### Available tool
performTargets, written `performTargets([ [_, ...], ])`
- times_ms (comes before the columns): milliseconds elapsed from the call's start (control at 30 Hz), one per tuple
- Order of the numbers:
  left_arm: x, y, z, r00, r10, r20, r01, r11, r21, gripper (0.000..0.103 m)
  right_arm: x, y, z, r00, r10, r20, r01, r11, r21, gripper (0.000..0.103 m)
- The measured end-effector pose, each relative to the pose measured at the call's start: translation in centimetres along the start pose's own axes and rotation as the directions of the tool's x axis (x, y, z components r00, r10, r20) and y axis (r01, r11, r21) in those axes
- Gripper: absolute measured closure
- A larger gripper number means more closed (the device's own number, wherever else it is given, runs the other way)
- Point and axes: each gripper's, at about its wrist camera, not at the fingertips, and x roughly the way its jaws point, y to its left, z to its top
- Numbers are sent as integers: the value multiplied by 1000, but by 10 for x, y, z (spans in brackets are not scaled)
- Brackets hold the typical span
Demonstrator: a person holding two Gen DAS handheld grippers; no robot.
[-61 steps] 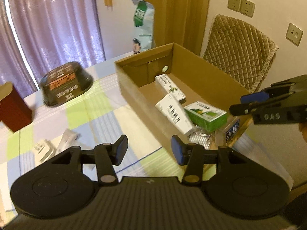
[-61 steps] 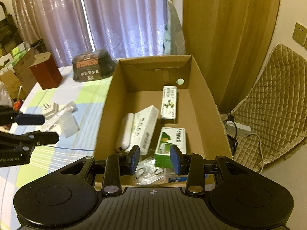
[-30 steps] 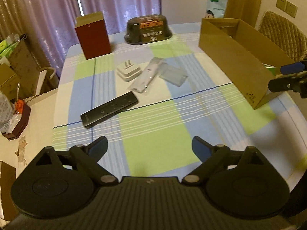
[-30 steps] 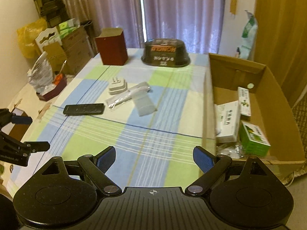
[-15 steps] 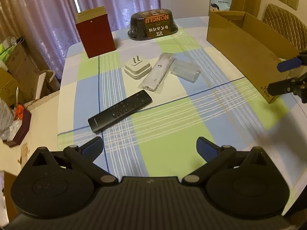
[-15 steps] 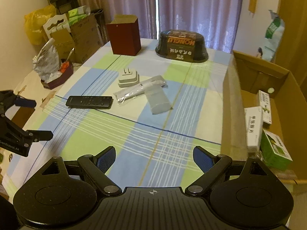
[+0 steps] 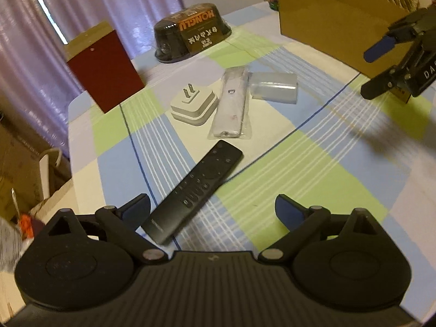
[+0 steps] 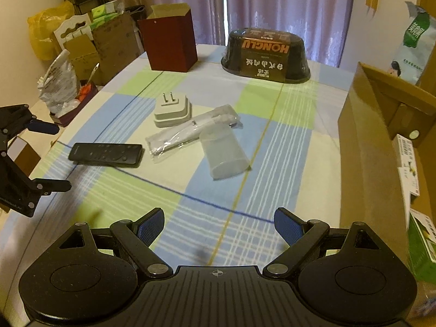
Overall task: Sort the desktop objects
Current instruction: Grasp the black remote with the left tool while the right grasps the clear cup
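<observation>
Biggest worry: the cardboard box (image 8: 365, 147) is sitting right at the counter (image 7: 286, 179) edge, so swinging an arm past it could be knocking it off. Next, the clear plastic cup (image 8: 224, 151) is lying on its side and could be rolling away if nudged. The bagged white stick thing (image 7: 231, 106) is touching both the cup and the plug adapter (image 7: 194, 105), so grabbing one may be dragging the others. The black remote (image 7: 194, 190) is lying just ahead of the left tool (image 7: 212, 209), closer to its left finger. Left tool and right tool (image 8: 219, 226) are both hanging wide open, gripping nothing.
</observation>
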Motion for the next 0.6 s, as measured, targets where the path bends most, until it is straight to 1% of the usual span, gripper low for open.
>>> performTargets([
  [167, 30, 18, 2, 999, -46, -23, 46, 999, 8, 11, 24, -7, 8, 1000, 7, -6, -7, 1000, 12, 13],
  [267, 45, 27, 1, 997, -65, -38, 65, 998, -2, 16, 37, -10, 11, 1000, 8, -9, -8, 1000, 22, 13],
  [433, 64, 36, 0, 991, -106, -85, 106, 994, 1, 27, 54, -15, 15, 1000, 16, -10, -15, 999, 46, 13],
  [567, 70, 41, -2, 987, -118, -106, 119, 993, -3, 31, 65, -17, 19, 1000, 15, -6, -15, 999, 48, 13],
  [600, 71, 42, -2, 986, -120, -111, 120, 993, -7, 33, 68, -17, 20, 1000, 14, -6, -14, 999, 48, 13],
])
